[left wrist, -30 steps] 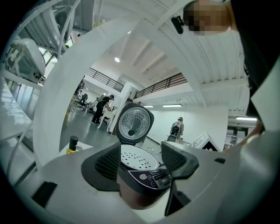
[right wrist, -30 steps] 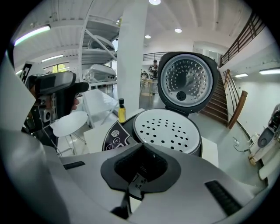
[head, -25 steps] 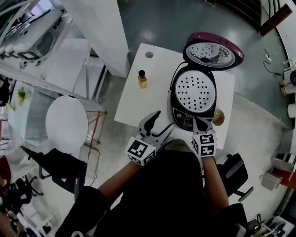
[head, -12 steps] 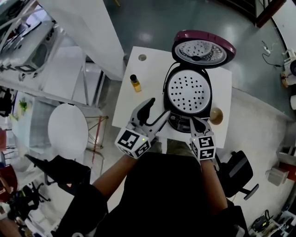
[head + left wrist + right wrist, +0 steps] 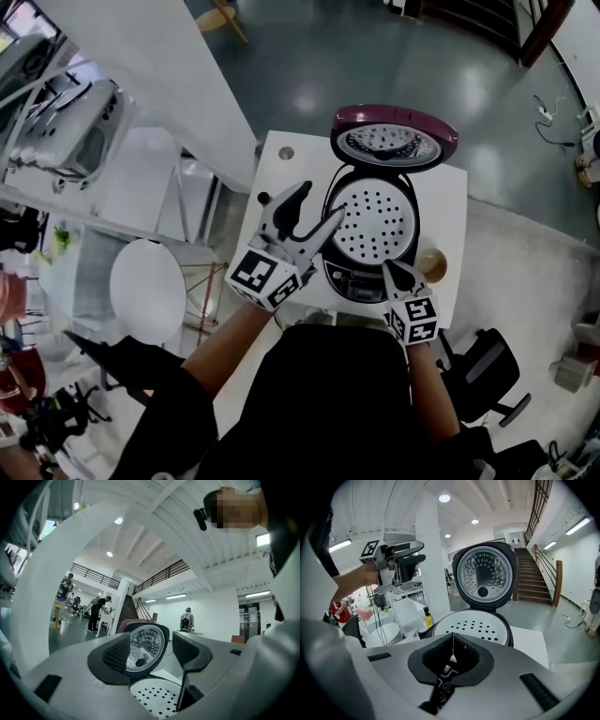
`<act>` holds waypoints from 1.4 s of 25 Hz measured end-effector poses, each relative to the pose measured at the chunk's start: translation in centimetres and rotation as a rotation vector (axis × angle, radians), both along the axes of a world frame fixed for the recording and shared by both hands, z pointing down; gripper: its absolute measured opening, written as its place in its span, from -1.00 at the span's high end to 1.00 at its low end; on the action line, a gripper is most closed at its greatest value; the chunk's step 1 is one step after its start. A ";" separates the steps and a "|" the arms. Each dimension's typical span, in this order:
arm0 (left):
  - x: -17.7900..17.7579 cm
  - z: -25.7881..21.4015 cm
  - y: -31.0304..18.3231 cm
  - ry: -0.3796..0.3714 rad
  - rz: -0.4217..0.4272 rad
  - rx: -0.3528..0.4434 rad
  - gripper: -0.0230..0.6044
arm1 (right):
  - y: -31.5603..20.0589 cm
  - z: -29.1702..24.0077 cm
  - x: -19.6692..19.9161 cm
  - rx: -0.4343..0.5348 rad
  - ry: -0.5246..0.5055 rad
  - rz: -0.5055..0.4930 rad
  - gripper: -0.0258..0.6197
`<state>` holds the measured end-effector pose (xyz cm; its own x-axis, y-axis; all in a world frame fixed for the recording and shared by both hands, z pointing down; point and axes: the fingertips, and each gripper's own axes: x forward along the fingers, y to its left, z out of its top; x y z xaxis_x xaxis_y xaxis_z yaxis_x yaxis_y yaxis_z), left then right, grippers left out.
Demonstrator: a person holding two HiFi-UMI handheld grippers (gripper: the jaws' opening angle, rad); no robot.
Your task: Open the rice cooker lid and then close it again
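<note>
White table (image 5: 446, 208) bears rice cooker (image 5: 375, 225), small bottle (image 5: 427, 618) and tan round object (image 5: 431, 264).

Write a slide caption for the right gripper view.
Shut right gripper faces the open rice cooker, lid upright behind its perforated tray; left gripper open at left.

My black round rice cooker (image 5: 349, 278) sits just ahead of my right gripper (image 5: 393, 273). Its maroon hinged lid (image 5: 394, 139) stands open and upright, exposing the perforated white insert (image 5: 375, 220).
</note>
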<state>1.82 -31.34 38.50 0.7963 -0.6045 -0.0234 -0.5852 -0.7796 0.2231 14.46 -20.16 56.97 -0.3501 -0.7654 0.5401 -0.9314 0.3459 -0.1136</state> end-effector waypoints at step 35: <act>9.7 -4.7 -15.4 -0.174 0.146 0.098 0.07 | -2.9 0.4 5.0 -0.031 -0.058 0.114 0.92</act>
